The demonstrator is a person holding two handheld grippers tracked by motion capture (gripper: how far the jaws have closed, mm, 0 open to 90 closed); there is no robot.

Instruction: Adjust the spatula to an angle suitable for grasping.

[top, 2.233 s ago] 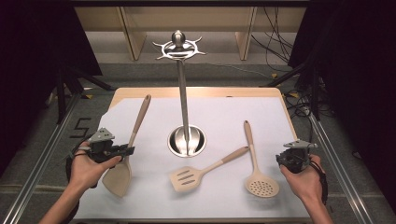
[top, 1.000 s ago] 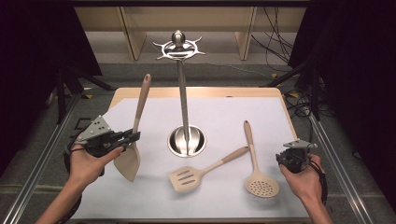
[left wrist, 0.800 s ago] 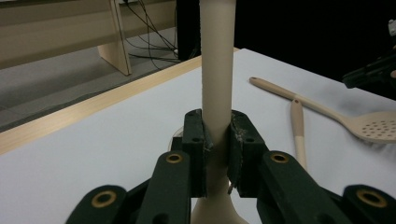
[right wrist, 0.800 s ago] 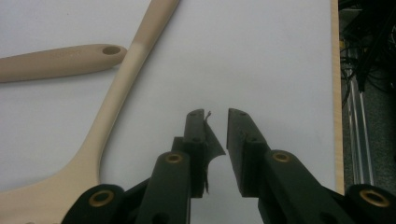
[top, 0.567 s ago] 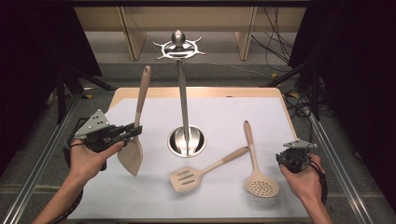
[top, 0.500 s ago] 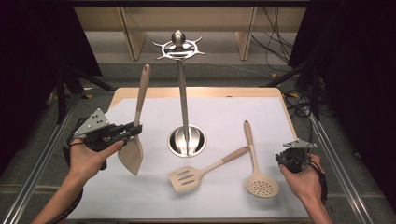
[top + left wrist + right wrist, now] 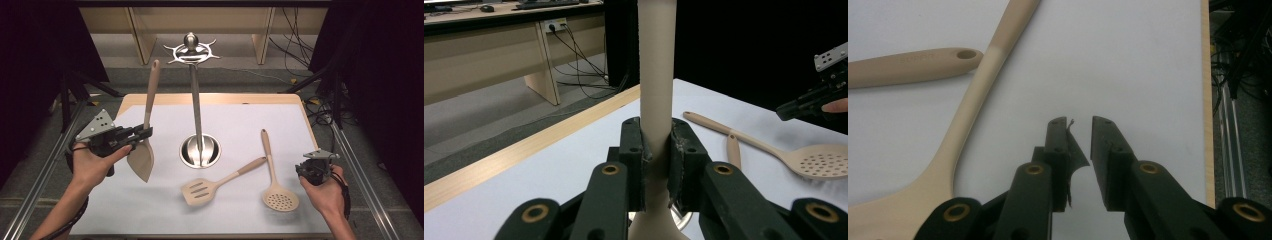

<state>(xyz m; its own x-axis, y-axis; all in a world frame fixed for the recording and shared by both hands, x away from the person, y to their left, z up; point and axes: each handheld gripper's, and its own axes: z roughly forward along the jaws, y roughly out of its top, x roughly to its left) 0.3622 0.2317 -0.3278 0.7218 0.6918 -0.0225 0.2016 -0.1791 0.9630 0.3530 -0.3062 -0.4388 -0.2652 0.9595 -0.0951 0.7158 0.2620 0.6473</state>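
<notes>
My left gripper (image 7: 144,134) (image 7: 656,142) is shut on the handle of a beige solid spatula (image 7: 141,159) (image 7: 655,65), just above its blade. The spatula hangs off the white mat, blade down and handle nearly upright. A steel utensil stand (image 7: 199,150) with hooks on top rises from the mat's middle, to the right of the spatula. A slotted turner (image 7: 220,182) (image 7: 908,65) and a perforated skimmer (image 7: 272,170) (image 7: 819,160) (image 7: 978,85) lie flat at the front right. My right gripper (image 7: 306,169) (image 7: 1080,122) hovers right of the skimmer, its jaws slightly apart with nothing between them.
The white mat (image 7: 240,120) covers a wooden table top whose edge (image 7: 210,97) shows at the back. Metal rails (image 7: 355,165) run along both sides. Desk legs and cables (image 7: 295,30) lie beyond the table.
The left gripper has lifted the spatula off the mat and swung its handle from slanting to nearly upright. The right gripper has stayed in place.
</notes>
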